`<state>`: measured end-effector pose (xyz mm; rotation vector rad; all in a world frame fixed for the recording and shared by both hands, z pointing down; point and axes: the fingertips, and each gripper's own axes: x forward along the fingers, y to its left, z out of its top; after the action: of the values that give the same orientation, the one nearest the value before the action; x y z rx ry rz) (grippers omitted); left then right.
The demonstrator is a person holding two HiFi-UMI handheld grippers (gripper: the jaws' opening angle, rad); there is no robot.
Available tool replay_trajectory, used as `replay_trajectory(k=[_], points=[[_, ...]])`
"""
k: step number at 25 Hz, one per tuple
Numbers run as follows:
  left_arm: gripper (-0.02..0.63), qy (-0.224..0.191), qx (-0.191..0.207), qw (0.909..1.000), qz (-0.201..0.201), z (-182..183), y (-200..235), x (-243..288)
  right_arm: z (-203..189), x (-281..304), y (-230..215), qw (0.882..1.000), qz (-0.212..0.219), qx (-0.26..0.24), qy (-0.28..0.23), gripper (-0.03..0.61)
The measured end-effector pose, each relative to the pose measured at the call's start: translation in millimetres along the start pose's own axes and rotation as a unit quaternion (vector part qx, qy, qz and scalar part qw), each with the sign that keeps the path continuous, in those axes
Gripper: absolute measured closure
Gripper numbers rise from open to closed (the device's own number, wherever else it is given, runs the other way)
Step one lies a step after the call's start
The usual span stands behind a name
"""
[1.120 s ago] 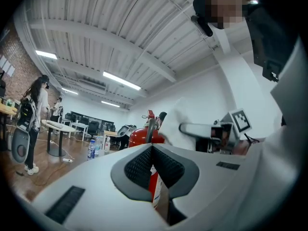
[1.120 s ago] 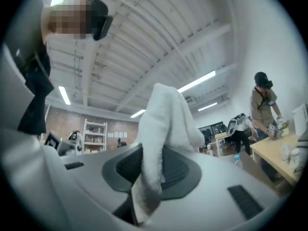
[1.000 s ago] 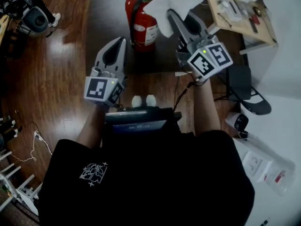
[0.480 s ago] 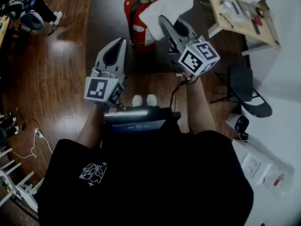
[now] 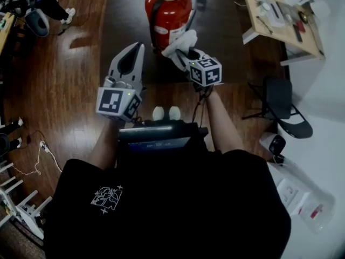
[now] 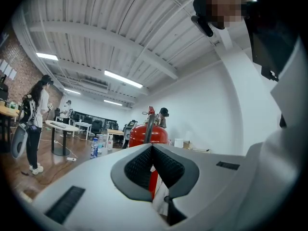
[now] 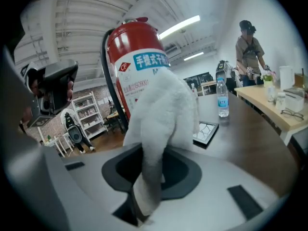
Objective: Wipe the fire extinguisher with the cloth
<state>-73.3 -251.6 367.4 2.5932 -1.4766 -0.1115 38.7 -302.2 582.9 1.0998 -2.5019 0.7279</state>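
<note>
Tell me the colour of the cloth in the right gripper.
White. The cloth shows best in the right gripper view.

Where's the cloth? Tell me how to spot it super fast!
Find the big red fire extinguisher standing on the dark floor. Just in front of it, the right gripper pinches the cloth. It is the only soft, white, fluffy thing there; the left gripper beside it holds nothing.

We hold both forearms out in front of us, our left arm running straight ahead and our right arm angling inward. Our left gripper points forward with its jaws pressed together on nothing. Our right gripper leans toward the left one, its jaws clamped on the cloth.
</note>
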Motion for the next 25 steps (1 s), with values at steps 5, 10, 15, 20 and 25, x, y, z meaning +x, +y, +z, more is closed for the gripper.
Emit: replay_trajectory(k=[5, 10, 15, 20, 25], points=[[0.614, -0.002, 0.0, 1.0, 0.004, 1.8, 1.4, -2.2, 2.1, -3.2, 2.6, 1.0, 0.001, -0.006, -0.001, 0.471], [0.614, 0.001, -0.001, 1.0, 0.001, -4.4, -1.1, -3.0, 32.0, -34.7, 18.7, 0.998, 0.019, -0.007, -0.064, 0.471], [0.614, 0.002, -0.007, 1.0, -0.006, -9.4, -5.3, -4.7, 80.0, -84.1, 50.8, 0.989, 0.031, -0.027, -0.145, 0.471], [0.614, -0.008, -0.012, 0.9999, -0.005, -3.8, -4.7, -11.9, 117.2, -163.3, 87.7, 0.974, 0.011, -0.026, -0.224, 0.471], [0.614, -0.007, -0.011, 0.9998, -0.014, -2.3, -12.4, -13.1, 113.8, -171.3, 95.4, 0.974, -0.001, -0.038, -0.222, 0.472]])
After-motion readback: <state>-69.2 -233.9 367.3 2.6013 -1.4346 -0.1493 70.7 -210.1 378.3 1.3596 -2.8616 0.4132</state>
